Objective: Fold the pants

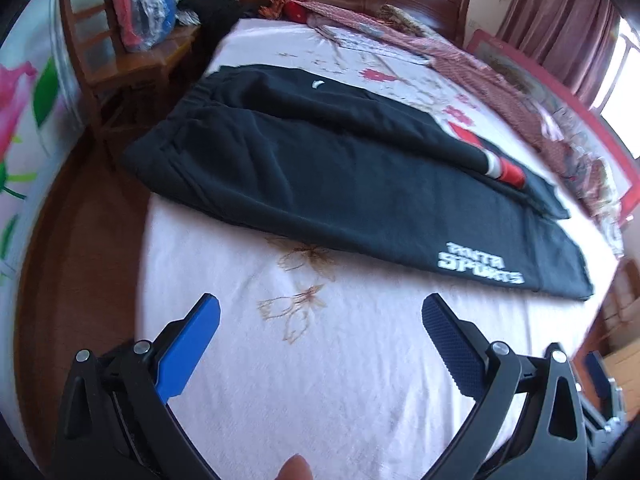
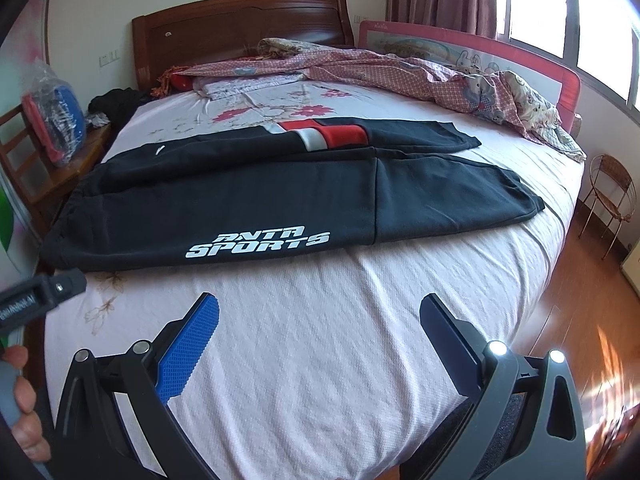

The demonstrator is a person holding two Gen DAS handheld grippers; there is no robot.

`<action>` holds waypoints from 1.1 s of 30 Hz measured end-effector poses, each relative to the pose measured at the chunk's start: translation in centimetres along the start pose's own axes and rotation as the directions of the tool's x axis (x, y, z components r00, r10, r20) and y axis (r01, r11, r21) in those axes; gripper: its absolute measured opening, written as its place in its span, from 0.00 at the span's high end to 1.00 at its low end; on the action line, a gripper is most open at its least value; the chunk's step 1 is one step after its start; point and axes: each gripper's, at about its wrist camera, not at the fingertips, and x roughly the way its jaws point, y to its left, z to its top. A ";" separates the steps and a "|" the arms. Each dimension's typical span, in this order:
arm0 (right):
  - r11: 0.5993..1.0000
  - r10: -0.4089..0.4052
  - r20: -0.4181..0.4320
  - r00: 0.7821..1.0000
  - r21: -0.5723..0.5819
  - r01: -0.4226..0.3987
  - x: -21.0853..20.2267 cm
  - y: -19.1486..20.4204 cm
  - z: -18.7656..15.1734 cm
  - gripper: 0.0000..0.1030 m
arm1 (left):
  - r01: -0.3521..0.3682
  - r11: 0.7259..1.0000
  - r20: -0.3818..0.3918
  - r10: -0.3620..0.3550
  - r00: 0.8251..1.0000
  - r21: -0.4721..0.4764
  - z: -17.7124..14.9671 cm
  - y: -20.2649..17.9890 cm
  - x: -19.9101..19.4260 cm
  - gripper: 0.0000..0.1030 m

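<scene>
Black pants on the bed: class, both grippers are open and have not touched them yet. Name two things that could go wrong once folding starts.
1. The pants have one leg partly lying over the other, with the red band between; a pinch there might catch both layers.
2. The waistband lies near the bed edge beside the chair; a tug could slide it off.
3. The left gripper and right gripper might also pinch the loose sheet.

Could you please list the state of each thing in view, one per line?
Black pants: spread lengthwise on the bed, legs side by side, not yet folded.
Left tool: open, empty, above the sheet.
Right tool: open, empty.
Patterned quilt: crumpled along the far side.
Bedsheet: slightly wrinkled.
</scene>
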 end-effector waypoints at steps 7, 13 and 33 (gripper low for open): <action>1.000 0.003 -0.057 0.998 0.018 -0.002 1.8 -0.2 -0.1 0.03 | 0.434 0.730 -0.024 -0.523 0.852 -0.528 3.3 9.2 4.6 0.02; 1.000 0.005 -0.079 0.997 0.004 -0.005 2.6 0.2 -0.3 0.03 | 0.451 0.472 0.106 -0.592 0.799 -0.758 3.4 13.5 8.0 0.02; 0.999 0.036 -0.123 0.992 -0.005 -0.037 3.2 1.1 -0.5 0.03 | 0.390 0.327 0.203 -0.482 0.852 -0.861 4.5 15.8 9.8 0.02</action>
